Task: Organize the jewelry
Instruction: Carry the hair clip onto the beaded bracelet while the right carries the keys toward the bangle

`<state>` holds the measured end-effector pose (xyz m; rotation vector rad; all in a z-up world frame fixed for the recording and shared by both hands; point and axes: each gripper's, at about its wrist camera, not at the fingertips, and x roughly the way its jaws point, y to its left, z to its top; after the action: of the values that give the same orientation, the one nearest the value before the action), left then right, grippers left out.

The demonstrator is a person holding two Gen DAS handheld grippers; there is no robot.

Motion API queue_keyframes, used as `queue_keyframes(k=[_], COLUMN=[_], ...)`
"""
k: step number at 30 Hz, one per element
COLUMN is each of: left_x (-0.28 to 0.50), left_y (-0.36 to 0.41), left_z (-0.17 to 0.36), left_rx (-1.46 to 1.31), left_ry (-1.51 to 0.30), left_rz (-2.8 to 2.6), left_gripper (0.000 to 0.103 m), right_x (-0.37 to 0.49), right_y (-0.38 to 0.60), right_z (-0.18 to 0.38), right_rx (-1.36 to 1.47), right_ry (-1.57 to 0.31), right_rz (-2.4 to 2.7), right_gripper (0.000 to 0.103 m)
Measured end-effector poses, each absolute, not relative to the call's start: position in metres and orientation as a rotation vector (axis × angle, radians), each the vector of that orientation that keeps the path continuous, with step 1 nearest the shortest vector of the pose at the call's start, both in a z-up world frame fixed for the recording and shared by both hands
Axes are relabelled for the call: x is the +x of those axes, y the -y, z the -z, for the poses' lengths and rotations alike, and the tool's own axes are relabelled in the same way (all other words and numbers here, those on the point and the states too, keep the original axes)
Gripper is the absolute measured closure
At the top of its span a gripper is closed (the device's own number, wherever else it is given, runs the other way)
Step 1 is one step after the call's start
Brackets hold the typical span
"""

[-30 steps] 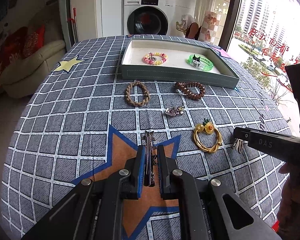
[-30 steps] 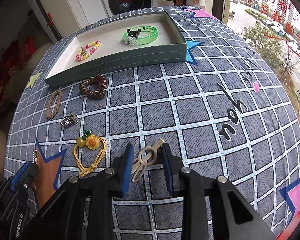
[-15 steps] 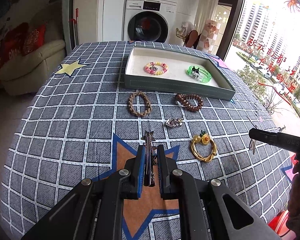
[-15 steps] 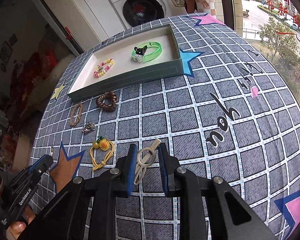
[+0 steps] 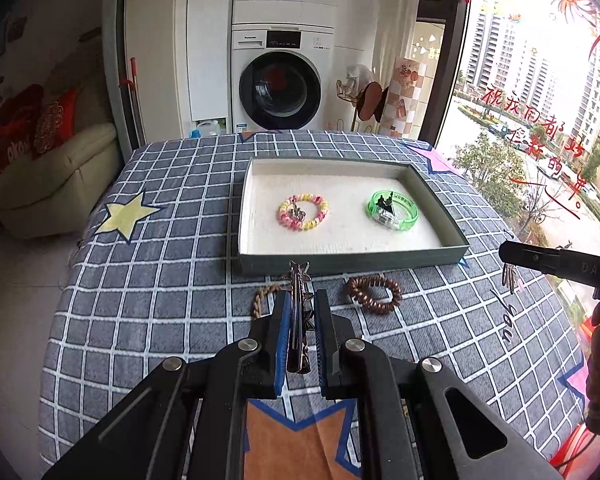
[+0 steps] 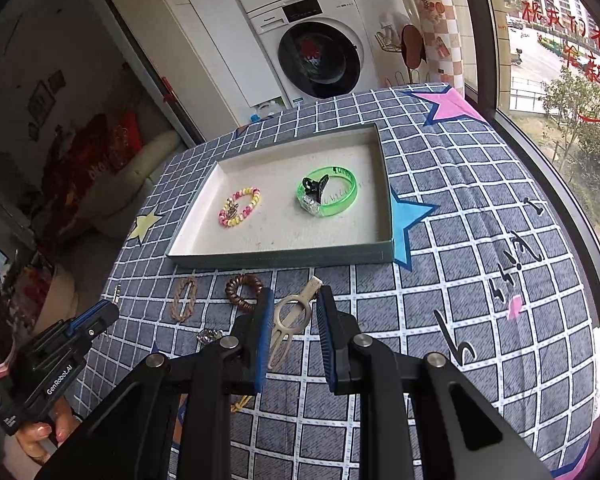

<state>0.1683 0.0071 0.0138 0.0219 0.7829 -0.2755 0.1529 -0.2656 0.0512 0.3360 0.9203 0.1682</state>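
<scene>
While both clips are held clear of the bench (image 5: pixel 148 280), the step in hand appears to be the carry to the tray (image 5: pixel 352 258), which sits at the far side of the checked cloth, directly ahead of both tools.

Procedure for a clean placement:
1. Bring each load over the near wall of the tray with margin; the wall stands proud of the cloth and could catch a hanging clip.
2. Aim for bare lining. The pastel bead bracelet (image 5: pixel 303 212) occupies the left part of the tray and the green bangle (image 5: pixel 394 210), with a black claw clip resting on it, the right part. The middle and the near strip are free.
3. Lower before releasing, so the clip does not bounce onto its neighbours.
4. Keep the two tools apart; both converge on one opening.

On the cloth, just before the tray wall, lie a brown coil tie (image 5: pixel 374 294) and a braided loop (image 6: pixel 184 299); these await later trips.

Left tongs (image 5: pixel 300 328): nearly together, clamped on a slim silver hair clip (image 5: pixel 298 280) whose star-ornamented tip projects forward past the pads.

Right tongs (image 6: pixel 292 328): set slightly wider, pressed on a beige hair clip (image 6: pixel 294 320). Contact on the right pad is hard to confirm from this angle, though the clip hangs off the bench, so a grip is likely.
</scene>
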Motion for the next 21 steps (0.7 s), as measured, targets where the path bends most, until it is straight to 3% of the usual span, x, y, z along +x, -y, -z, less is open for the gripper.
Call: queue_keyframes(k=[11, 21], left_x=[0.246, 0.303], left_y=[0.017, 0.034], left_z=[-0.002, 0.035], left_rx=[0.017, 0.045], left_ry=[-0.826, -0.897], left_rz=[0.265, 0.239], left_gripper=[0.079, 0.079], right_x=[0.227, 0.277], right_y=[0.262, 0.266], right_z=[-0.049, -0.014], right_rx=[0.275, 0.294], right_ry=[-0.920, -0.996], right_rz=[-0.183, -0.182], right_gripper=[0.080, 0.080])
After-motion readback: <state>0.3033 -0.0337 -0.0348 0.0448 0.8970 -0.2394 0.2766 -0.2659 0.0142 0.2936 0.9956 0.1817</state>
